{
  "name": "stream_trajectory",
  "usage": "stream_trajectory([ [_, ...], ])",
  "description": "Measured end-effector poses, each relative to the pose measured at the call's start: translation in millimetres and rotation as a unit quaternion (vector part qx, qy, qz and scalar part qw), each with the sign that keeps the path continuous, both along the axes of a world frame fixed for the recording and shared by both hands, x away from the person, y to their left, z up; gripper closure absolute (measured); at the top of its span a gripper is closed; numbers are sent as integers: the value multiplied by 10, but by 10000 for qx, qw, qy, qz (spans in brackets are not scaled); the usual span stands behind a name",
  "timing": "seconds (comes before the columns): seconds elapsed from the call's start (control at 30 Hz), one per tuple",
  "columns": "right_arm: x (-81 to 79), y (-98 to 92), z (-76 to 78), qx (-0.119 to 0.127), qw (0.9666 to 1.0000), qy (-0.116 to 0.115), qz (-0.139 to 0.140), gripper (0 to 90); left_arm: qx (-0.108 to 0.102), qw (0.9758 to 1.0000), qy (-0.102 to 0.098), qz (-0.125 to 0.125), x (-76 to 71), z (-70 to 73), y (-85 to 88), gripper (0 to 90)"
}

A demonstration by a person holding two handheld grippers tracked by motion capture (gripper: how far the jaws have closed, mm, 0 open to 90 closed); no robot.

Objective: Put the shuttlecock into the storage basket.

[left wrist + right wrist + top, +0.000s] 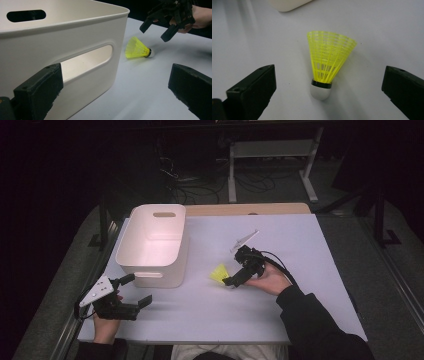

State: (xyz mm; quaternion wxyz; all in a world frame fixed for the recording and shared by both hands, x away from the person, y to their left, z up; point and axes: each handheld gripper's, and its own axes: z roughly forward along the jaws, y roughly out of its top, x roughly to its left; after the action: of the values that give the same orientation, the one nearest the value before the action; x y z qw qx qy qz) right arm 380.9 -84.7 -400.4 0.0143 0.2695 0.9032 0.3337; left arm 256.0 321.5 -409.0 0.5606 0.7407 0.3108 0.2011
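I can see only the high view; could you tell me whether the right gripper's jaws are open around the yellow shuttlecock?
Observer: Yes. In the right gripper view the right gripper stands wide open, and the shuttlecock lies on its side between the jaws, touched by neither.
Operator: Thank you. Which end faces the gripper?
Observer: The white cork; the yellow skirt points away, toward the white bin.
Operator: And the left gripper?
Observer: The left gripper is open too, beside the bin's handle slot, holding nothing.

Overhead plus two claw-mounted close-ups
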Motion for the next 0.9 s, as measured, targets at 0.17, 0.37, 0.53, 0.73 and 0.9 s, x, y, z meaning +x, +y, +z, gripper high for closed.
stream_trajectory([
  [0.17,0,43,-65,-101,9999,52,26,0,0,10000,0,-1,0,0,0,0],
  [0.37,5,67,-137,-144,9998,131,42,0,0,10000,1,-2,0,0,0,0],
  [0.53,10,60,-192,-144,9997,189,61,29,0,10000,0,-4,0,0,1,0],
  [0.73,2,56,-232,-217,9994,251,47,74,-1,10000,0,-4,-1,0,0,0],
  [0.9,2,51,-245,-251,9993,278,40,132,-2,10000,0,-6,-1,0,0,0],
])
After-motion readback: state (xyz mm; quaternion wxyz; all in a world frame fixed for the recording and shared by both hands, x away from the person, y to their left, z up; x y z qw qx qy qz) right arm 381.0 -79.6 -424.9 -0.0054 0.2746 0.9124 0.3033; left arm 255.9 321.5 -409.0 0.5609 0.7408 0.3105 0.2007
